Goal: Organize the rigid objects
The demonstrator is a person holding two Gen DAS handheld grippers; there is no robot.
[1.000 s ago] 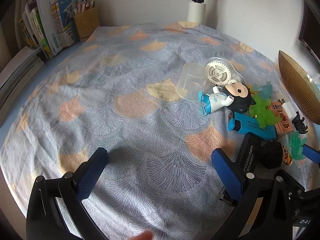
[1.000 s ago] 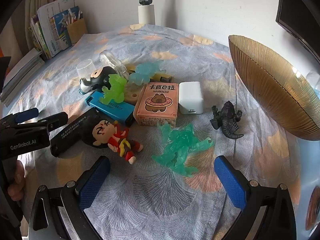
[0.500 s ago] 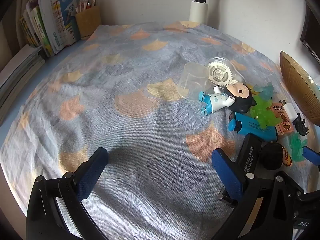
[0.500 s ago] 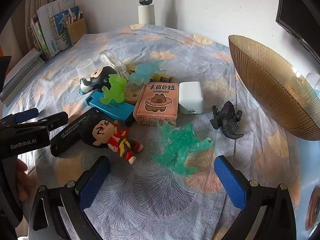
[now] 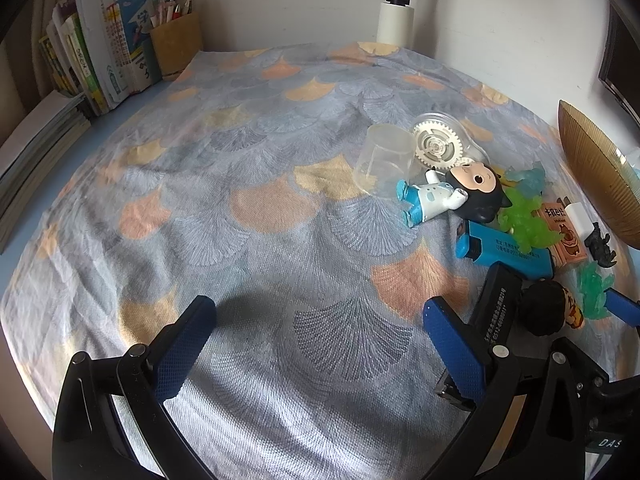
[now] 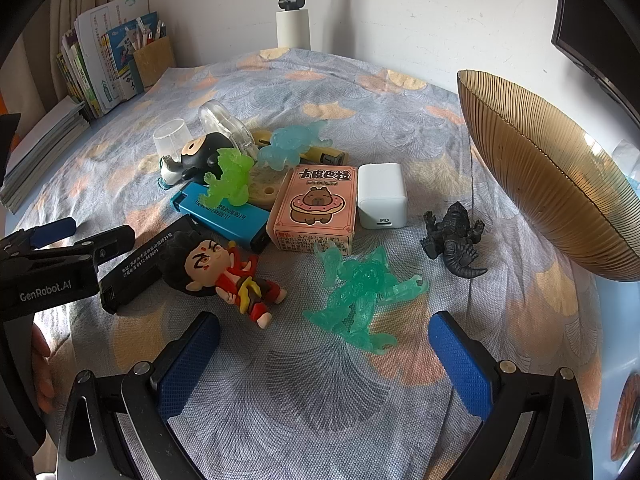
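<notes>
Left wrist view: our left claw [image 5: 316,344] hangs wide open over bare patterned cloth [image 5: 256,184], gripping nothing. The toys sit off right of it, clear cup [image 5: 384,160] beside the blue-suited figure [image 5: 436,196].

Right wrist view: our right claw [image 6: 324,356] is spread open too, empty. The teal figure [image 6: 360,292] lies just beyond it, pink box [image 6: 316,208] behind that, gold bowl [image 6: 540,168] to its right.
</notes>
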